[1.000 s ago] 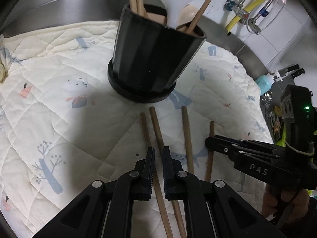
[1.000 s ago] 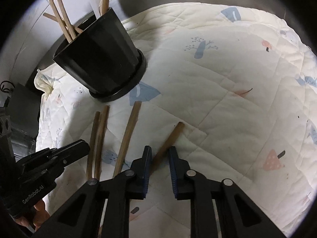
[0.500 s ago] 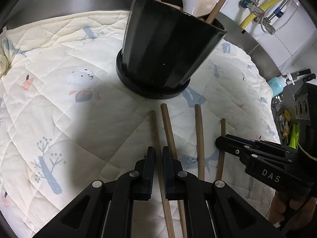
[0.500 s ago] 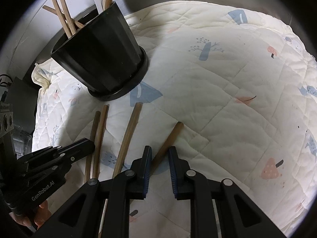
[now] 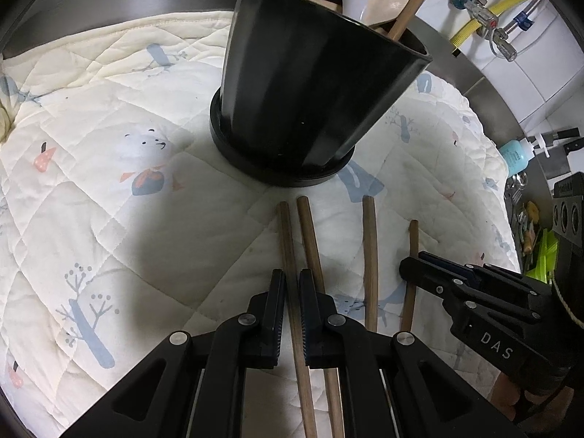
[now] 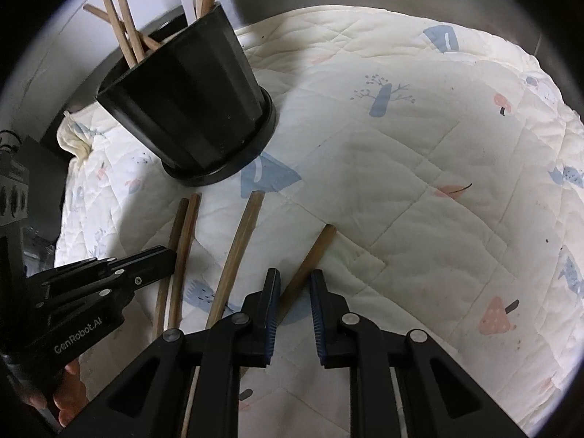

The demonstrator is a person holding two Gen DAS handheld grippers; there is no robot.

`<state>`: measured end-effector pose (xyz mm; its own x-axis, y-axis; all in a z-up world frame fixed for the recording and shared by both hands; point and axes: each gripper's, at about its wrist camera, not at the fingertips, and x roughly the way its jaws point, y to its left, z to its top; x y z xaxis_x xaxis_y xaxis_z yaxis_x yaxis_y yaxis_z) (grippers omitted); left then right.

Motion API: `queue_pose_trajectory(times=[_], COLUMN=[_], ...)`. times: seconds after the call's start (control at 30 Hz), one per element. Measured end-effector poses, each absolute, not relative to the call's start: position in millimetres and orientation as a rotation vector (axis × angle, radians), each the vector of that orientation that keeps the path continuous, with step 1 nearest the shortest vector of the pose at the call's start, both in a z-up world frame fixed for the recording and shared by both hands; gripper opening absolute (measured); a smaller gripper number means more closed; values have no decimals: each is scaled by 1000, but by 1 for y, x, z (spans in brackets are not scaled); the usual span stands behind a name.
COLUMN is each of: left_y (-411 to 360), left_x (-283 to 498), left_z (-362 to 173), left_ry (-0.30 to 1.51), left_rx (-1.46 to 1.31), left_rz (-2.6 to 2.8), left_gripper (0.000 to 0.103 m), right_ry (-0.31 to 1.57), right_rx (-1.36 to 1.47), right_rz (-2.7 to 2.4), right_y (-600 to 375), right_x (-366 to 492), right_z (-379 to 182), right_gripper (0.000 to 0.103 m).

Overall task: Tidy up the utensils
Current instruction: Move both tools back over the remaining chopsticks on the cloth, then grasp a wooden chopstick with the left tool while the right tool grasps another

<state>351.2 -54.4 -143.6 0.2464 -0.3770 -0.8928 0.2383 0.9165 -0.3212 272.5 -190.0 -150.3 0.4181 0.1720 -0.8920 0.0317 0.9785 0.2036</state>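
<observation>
A quilted mat (image 5: 109, 189) covers nearly all you see, spread over a steel counter (image 5: 91, 11) whose rim curves round the far edge. On the mat stands a black holder (image 5: 310, 102) on its round base, leaning in the lens, with wooden sticks (image 6: 124, 33) and a pale wooden spoon (image 5: 387, 3) poking from its mouth.

In front of the holder, four chopsticks lie flat on the mat, their long axes running from you toward the holder, far tips just short of its base. The left pair lies almost touching: the first chopstick (image 5: 288, 255) and the second chopstick (image 5: 310, 241). The third chopstick (image 5: 370, 255) lies apart to the right, and the fourth chopstick (image 5: 412, 255) farther right, its far tip the shortest of the row.

Your left gripper (image 5: 291, 295) is set low over the first chopstick, jaws narrow, one on each side of its shaft; whether the pads press it you cannot tell. The second chopstick passes under the right finger.

Your right gripper (image 6: 295, 299) straddles the fourth chopstick (image 6: 306, 266) with a wider gap, and the stick sits against the left pad with space on the right. The two grippers are close side by side, with the third chopstick (image 6: 237, 252) between them.

Beyond the counter at right are a yellow hose (image 5: 474, 25) with valves and a blue bottle (image 5: 514, 153).
</observation>
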Motion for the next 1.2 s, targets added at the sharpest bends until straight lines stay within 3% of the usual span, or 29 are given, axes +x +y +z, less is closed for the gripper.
queue_pose_trajectory(times=[0.8,1.2], left_y=[-51,-27], left_x=[338,311], left_z=[-138,-81], left_ry=[1178,1000], left_rx=[-139,-212], left_rz=[-418,-452], left_gripper=[7,6], right_ry=[982,873], right_rx=[191,190], right_rz=[213,261], right_y=[-199,-198], right_x=[250,232], right_z=[-109,-69], right_gripper=[16,14])
